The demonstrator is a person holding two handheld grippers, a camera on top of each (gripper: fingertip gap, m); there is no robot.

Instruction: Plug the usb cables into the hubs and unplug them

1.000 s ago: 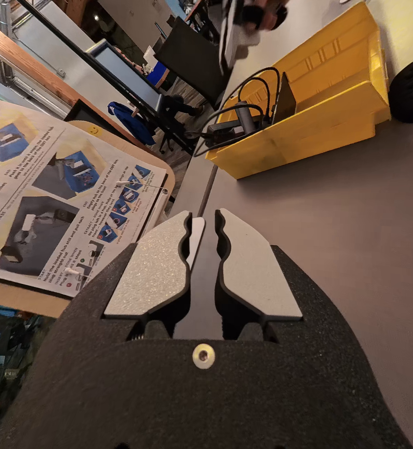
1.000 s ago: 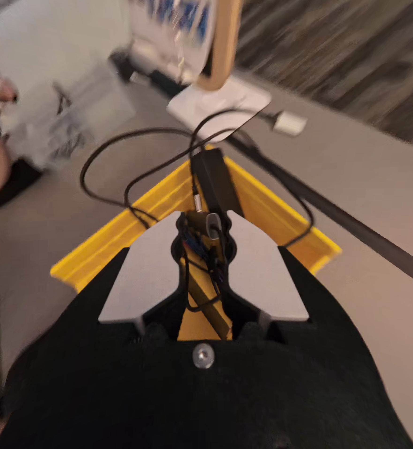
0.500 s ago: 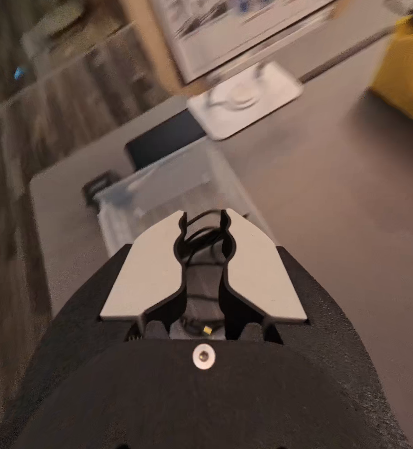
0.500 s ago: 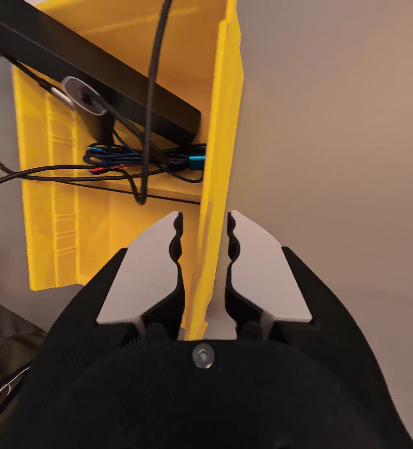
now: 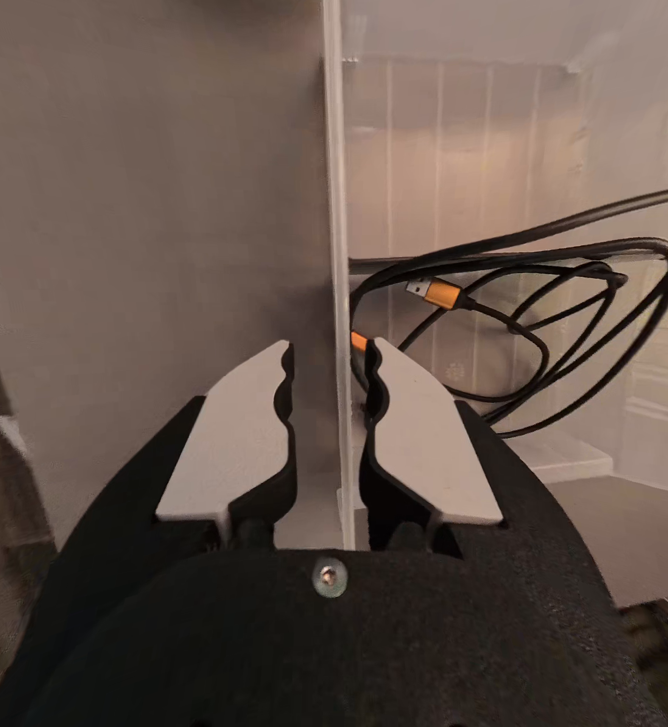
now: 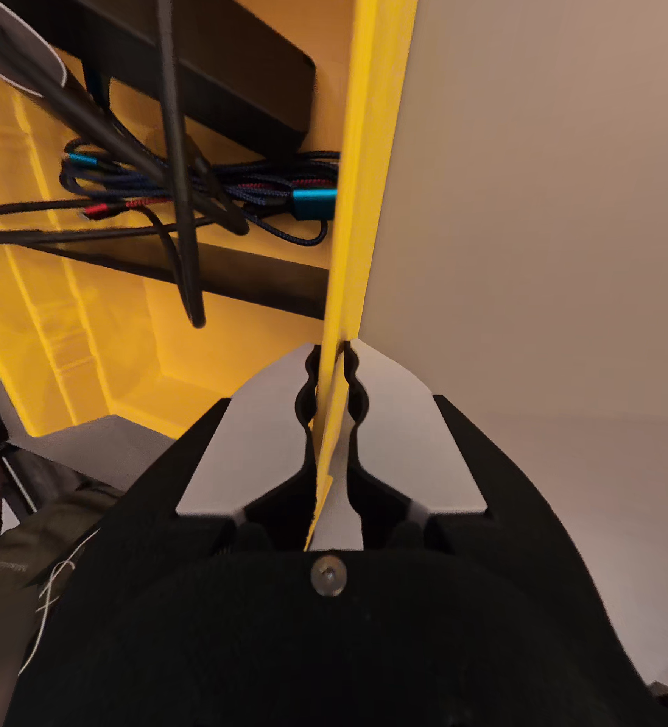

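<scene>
In the left wrist view, my left gripper (image 5: pixel 330 348) is open and straddles the upright wall of a clear plastic bin (image 5: pixel 334 196), with one finger on each side and not touching it. Inside the bin lie looped black USB cables with an orange plug (image 5: pixel 442 293); a second orange plug (image 5: pixel 359 340) shows just past my right finger. In the right wrist view, my right gripper (image 6: pixel 330 348) is shut on the side wall of a yellow bin (image 6: pixel 371 157). That bin holds black hubs (image 6: pixel 226 90), a bundle of braided cables with a blue plug (image 6: pixel 314 202) and a thick black cable (image 6: pixel 179 196).
Both bins stand on a grey table (image 6: pixel 540 236), which is bare to the right of the yellow bin and to the left of the clear bin's wall (image 5: pixel 147 196). A person's dark sleeve (image 6: pixel 17 550) shows at the lower left of the right wrist view.
My left gripper moved in over the clear bin and now straddles its wall. My right gripper, which was open around the yellow bin's wall, has closed on it.
</scene>
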